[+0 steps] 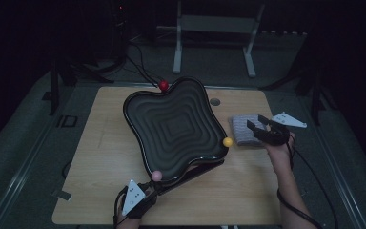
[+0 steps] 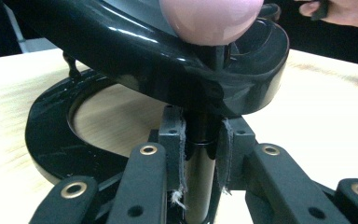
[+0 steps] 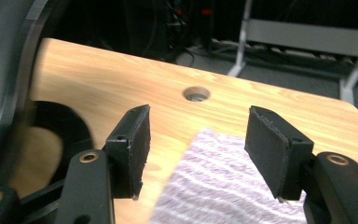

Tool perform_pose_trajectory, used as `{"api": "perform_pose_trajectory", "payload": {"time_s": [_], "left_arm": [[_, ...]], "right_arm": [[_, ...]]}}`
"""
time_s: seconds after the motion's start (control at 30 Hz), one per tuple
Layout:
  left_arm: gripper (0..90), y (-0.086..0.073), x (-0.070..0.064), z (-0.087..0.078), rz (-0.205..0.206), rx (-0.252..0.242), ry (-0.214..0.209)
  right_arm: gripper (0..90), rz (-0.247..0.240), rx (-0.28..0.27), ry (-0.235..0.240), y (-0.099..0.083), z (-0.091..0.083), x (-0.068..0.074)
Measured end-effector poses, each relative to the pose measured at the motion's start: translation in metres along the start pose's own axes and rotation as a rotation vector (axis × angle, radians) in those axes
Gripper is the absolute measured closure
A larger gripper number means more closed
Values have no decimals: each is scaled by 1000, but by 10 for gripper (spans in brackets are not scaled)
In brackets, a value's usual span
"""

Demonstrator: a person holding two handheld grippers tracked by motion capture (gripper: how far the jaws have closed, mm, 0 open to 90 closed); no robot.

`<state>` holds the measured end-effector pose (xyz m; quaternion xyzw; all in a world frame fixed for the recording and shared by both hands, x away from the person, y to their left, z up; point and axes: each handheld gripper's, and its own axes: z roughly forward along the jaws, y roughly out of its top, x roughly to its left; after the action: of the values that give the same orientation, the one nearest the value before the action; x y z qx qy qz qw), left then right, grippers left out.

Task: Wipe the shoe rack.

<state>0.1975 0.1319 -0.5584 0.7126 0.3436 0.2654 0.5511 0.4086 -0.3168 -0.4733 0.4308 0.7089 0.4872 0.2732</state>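
A black, wavy, four-lobed tray (image 1: 174,126) stands tilted on a black stand in the middle of the wooden table. Small balls top three of its corners: red (image 1: 163,86) at the back, yellow (image 1: 227,141) at the right, pink (image 1: 157,175) at the front. My left gripper (image 1: 155,186) is at the front corner. In the left gripper view it (image 2: 200,135) is shut on the black post (image 2: 199,168) beneath the pink ball (image 2: 209,18). My right gripper (image 1: 256,121) hovers open over a folded grey cloth (image 1: 242,129) right of the tray. Nothing lies between its jaws (image 3: 196,140), and the cloth (image 3: 214,191) is below.
The stand's black ring base (image 2: 46,140) rests on the table under the tray. A round cable hole (image 1: 214,101) sits behind the cloth. Beyond the table stand a white metal frame (image 1: 214,28) and cables on the dark floor. Bare tabletop lies left of the tray.
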Motion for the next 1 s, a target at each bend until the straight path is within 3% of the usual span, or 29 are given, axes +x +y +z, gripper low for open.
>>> {"api": "perform_pose_trajectory", "payload": {"time_s": [0.2,0.5,0.6,0.7,0.93,1.0], "left_arm": [[749,0,0,0,0,-3,-3],[749,-1,1,0,-1,-5,-5],[749,-1,1,1,1,-6,-8],[749,-1,1,1,1,-5,-10],[749,0,1,1,0,-7,-15],[749,0,1,1,2,-6,-14]], "right_arm": [[355,53,64,-72,6,27,-15],[310,102,226,-130,-5,76,-27],[201,125,286,-178,-10,89,-34],[181,150,312,-207,-14,97,-38],[111,116,400,-217,-32,117,-33],[111,110,385,-221,-35,119,-31]]}}
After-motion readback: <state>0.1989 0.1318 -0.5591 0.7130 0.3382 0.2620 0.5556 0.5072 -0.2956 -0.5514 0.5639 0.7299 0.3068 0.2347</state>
